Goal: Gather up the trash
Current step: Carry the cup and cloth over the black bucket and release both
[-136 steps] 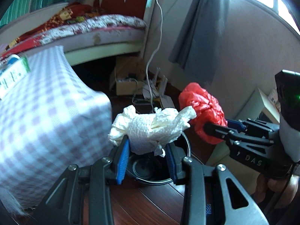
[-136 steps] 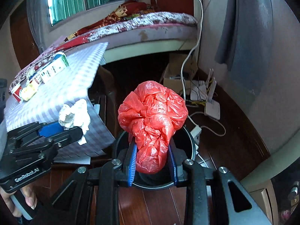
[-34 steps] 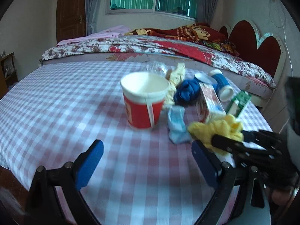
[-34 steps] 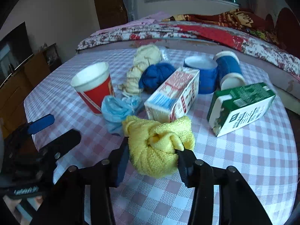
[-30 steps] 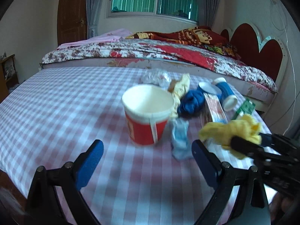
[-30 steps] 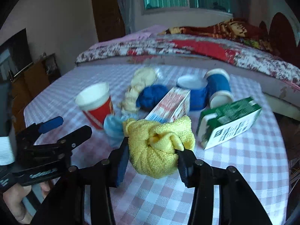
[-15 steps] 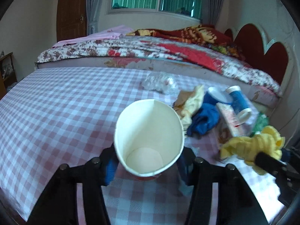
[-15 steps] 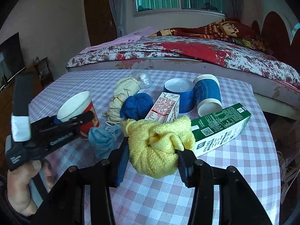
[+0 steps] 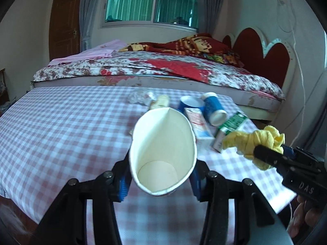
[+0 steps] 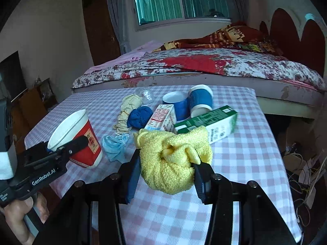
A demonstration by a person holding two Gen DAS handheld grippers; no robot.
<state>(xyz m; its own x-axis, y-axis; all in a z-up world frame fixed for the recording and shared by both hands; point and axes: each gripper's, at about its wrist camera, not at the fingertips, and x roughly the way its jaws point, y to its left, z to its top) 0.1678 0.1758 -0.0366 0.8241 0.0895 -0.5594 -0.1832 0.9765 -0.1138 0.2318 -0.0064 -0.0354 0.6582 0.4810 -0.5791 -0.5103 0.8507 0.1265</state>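
My left gripper [image 9: 161, 180] is shut on a red and white paper cup [image 9: 162, 153], squeezed oval and lifted above the checked tablecloth [image 9: 61, 126]. The cup also shows in the right wrist view [image 10: 76, 140], with the left gripper [image 10: 67, 147] around it. My right gripper [image 10: 166, 176] is shut on a yellow cloth wad [image 10: 173, 159], held above the table; the wad also shows in the left wrist view [image 9: 253, 140]. On the table lie a crumpled light blue mask [image 10: 114, 146], a blue cloth ball [image 10: 139, 119], a cream wad [image 10: 127, 108], a small carton [image 10: 161, 117], two blue cups [image 10: 190, 102] and a green carton [image 10: 210, 124].
A bed [image 9: 163, 69] with a floral cover stands right behind the table. A clear plastic wad [image 10: 147, 96] lies at the table's far side. Cables and boxes [image 10: 302, 163] lie on the floor to the right of the table edge.
My left gripper has closed on the paper cup and lifted it, squeezing its rim oval. My right gripper has risen with the yellow cloth still held.
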